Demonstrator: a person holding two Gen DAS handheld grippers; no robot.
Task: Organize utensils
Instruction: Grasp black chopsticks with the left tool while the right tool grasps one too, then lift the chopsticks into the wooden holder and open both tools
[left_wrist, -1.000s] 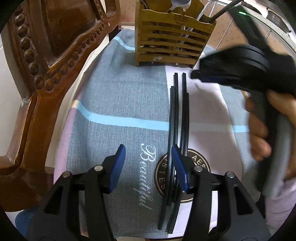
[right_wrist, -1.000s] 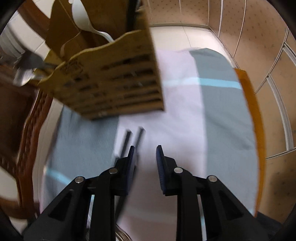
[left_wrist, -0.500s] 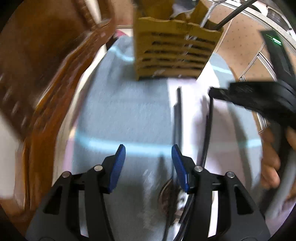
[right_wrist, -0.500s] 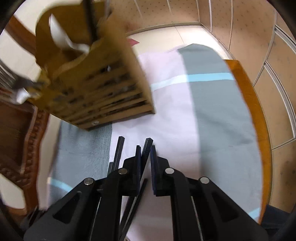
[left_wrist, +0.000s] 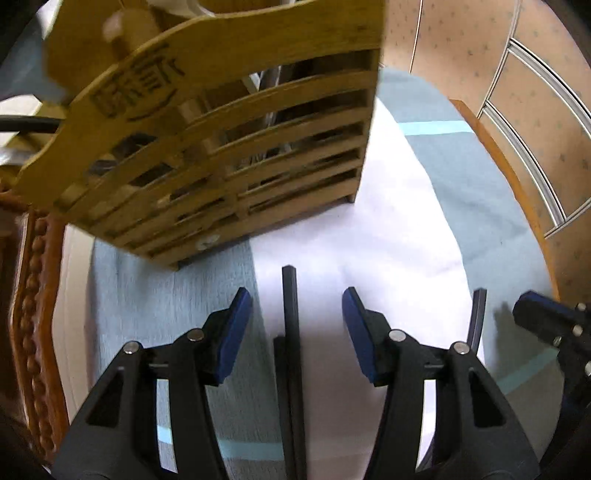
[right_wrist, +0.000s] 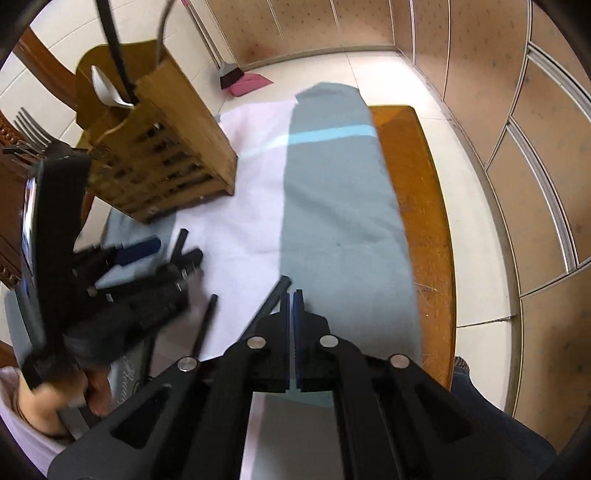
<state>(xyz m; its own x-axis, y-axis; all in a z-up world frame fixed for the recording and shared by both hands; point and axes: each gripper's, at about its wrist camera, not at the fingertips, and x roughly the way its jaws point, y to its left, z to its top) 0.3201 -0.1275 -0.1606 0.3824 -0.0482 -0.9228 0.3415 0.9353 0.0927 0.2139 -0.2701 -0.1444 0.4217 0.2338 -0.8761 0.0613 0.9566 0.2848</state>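
My left gripper (left_wrist: 295, 325) is open, its blue pads either side of black chopsticks (left_wrist: 291, 350) that lie on the cloth just in front of the wooden utensil holder (left_wrist: 221, 147). My right gripper (right_wrist: 291, 306) is shut on a black chopstick (right_wrist: 271, 299) and holds it over the cloth, to the right of the left gripper (right_wrist: 162, 254). That chopstick also shows in the left wrist view (left_wrist: 478, 314) beside the right gripper's tip (left_wrist: 535, 314). Another black chopstick (right_wrist: 205, 325) lies on the cloth. The holder (right_wrist: 162, 155) holds a white spoon, forks and dark handles.
A grey and white cloth with light blue stripes (right_wrist: 332, 184) covers an orange wooden table (right_wrist: 424, 206). A carved wooden chair (left_wrist: 29, 332) stands at the left. A broom and pink dustpan (right_wrist: 240, 81) lie on the tiled floor behind. Panelled walls stand at the right.
My right gripper closed on one chopstick and carried it to the right, away from the holder. My left gripper moved forward toward the holder, over the chopsticks left on the cloth.
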